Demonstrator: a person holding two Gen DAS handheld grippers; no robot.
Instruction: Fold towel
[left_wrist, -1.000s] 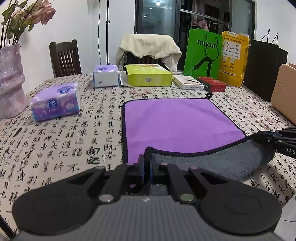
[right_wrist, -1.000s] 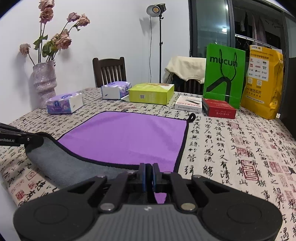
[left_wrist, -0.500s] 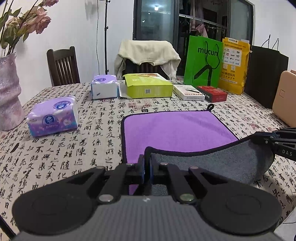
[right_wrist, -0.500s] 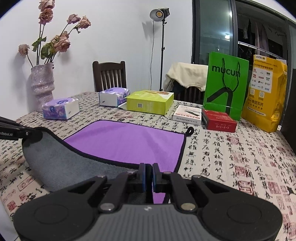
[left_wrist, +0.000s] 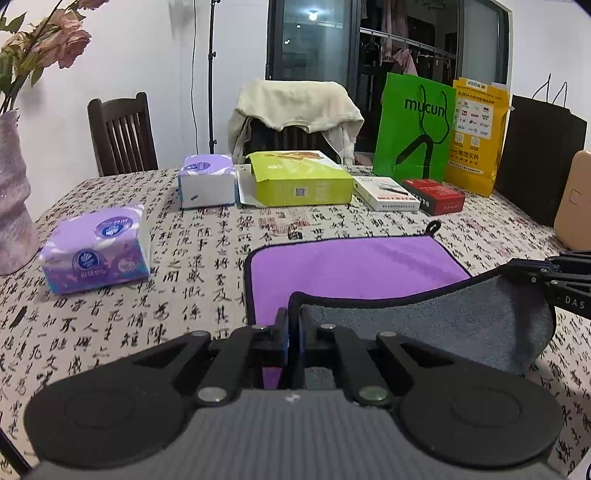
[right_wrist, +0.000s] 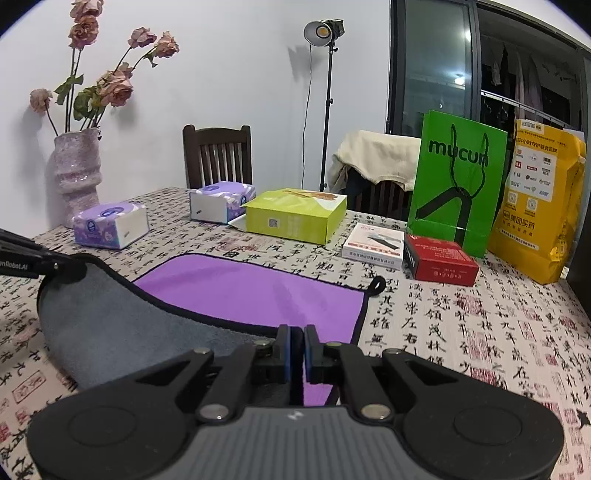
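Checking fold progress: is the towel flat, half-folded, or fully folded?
Half-folded. Towel near edge is lifted, grey underside showing, pinched by left gripper and right gripper; far half lies flat.

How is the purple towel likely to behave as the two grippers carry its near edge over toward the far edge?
Probably floppy: between the left gripper and the right gripper, the towel sags in a curve, grey underside up. It seems light, since pinched corners alone lift it. The far half lies flat on the tablecloth and may drag if pulled hard.
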